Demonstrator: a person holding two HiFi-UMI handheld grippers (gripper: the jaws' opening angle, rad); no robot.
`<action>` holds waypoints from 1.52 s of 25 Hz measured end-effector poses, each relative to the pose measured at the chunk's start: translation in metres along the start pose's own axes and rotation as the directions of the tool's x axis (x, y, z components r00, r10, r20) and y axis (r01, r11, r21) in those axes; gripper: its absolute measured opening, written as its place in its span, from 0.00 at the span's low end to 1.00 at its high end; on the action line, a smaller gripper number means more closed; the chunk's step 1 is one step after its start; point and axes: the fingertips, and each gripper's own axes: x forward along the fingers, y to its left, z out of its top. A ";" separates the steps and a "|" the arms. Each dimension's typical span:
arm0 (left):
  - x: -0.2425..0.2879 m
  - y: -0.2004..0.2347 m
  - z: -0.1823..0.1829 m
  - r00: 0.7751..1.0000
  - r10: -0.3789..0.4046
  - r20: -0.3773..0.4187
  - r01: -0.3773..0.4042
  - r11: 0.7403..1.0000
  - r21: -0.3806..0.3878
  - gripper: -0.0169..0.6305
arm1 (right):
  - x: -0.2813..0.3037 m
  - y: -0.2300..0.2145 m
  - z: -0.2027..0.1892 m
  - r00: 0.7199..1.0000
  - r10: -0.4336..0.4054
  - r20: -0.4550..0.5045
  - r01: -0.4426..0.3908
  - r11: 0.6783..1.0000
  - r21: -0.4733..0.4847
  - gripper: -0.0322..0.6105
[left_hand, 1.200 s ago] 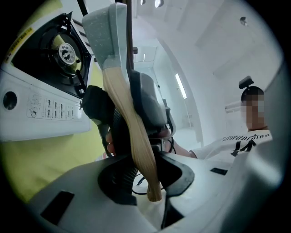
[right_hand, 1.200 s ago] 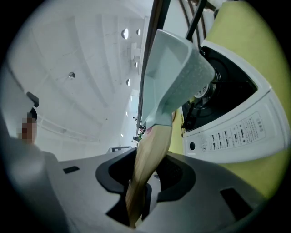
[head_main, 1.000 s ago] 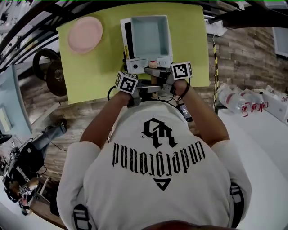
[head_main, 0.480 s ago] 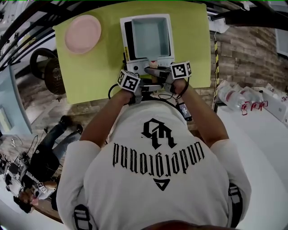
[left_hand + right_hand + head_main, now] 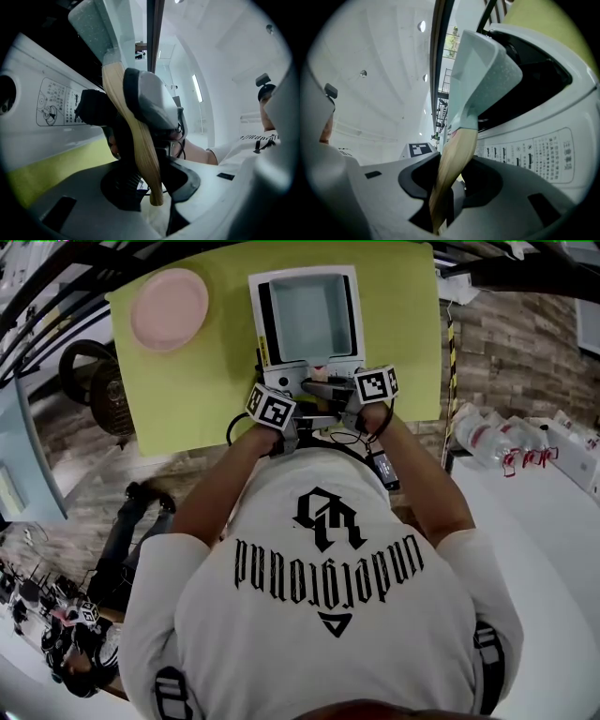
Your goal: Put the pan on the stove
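Observation:
A square pale-blue pan (image 5: 309, 313) lies over the dark top of the white stove (image 5: 260, 329) on the yellow-green table. Its wooden handle (image 5: 320, 383) points back toward me. Both grippers are shut on that handle. The left gripper (image 5: 298, 424) grips it from the left, and the wood (image 5: 137, 140) runs down between its jaws (image 5: 154, 187). From the right, my right gripper (image 5: 330, 390) clamps the handle (image 5: 455, 157) between its jaws (image 5: 445, 190). The pan's wall (image 5: 483, 75) rises over the stove's front panel (image 5: 543, 157). I cannot tell if the pan rests on the glass.
A pink plate (image 5: 170, 308) lies at the table's far left corner. The yellow-green tabletop (image 5: 202, 381) spreads to both sides of the stove. Dark weight plates (image 5: 89, 381) sit on the floor at left. A white counter with plastic bottles (image 5: 492, 451) stands to the right.
Pan and both grippers hold nearly the same place. A person on the floor at the lower left has moved.

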 end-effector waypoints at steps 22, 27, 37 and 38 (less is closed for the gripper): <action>-0.009 0.000 0.004 0.999 -0.027 0.024 0.028 0.998 -0.055 0.48 | -0.006 -0.003 0.003 0.999 -0.014 0.029 0.013 0.999 0.049 0.54; -0.020 -0.003 0.004 0.999 -0.014 0.048 0.016 0.999 -0.044 0.48 | -0.016 0.000 0.007 0.998 -0.016 0.059 0.014 0.999 0.041 0.53; -0.054 -0.009 0.006 0.989 0.086 0.117 -0.088 0.996 0.016 0.48 | -0.052 0.012 0.010 0.987 -0.049 0.154 0.049 0.999 0.006 0.52; -0.059 -0.009 0.007 0.985 0.110 0.133 -0.115 0.993 0.033 0.48 | -0.058 0.013 0.010 0.983 -0.060 0.171 0.062 0.998 -0.010 0.50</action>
